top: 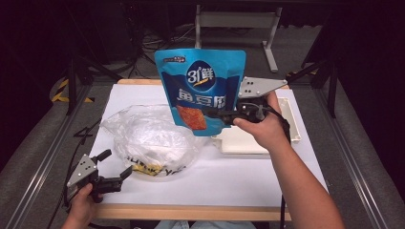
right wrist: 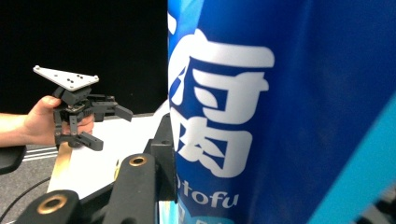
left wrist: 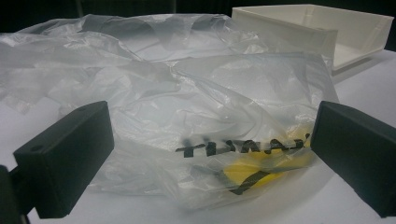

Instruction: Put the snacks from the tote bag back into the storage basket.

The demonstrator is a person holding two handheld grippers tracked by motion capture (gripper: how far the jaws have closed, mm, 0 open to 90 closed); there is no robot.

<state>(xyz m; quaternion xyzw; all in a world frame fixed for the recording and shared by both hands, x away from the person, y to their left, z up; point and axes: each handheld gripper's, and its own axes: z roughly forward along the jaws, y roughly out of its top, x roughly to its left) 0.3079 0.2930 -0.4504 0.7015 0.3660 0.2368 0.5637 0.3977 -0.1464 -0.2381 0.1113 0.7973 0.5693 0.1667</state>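
Note:
A blue snack pouch (top: 200,81) with white lettering hangs upright above the table, and my right gripper (top: 212,114) is shut on its lower right part. In the right gripper view the pouch (right wrist: 289,112) rises close against the gripper (right wrist: 170,140). A crumpled clear plastic bag (top: 148,140) with black and yellow print lies on the white table cover. My left gripper (top: 118,162) rests open at the bag's front left. In the left gripper view the bag (left wrist: 196,102) lies just ahead of the left gripper (left wrist: 210,135), whose jaws stand wide apart.
A shallow white tray (top: 239,143) sits on the table to the right of the bag, partly behind the right hand; it shows as the tray (left wrist: 327,28) at the back right. White paper (top: 215,186) covers the tabletop. Metal rails flank the table.

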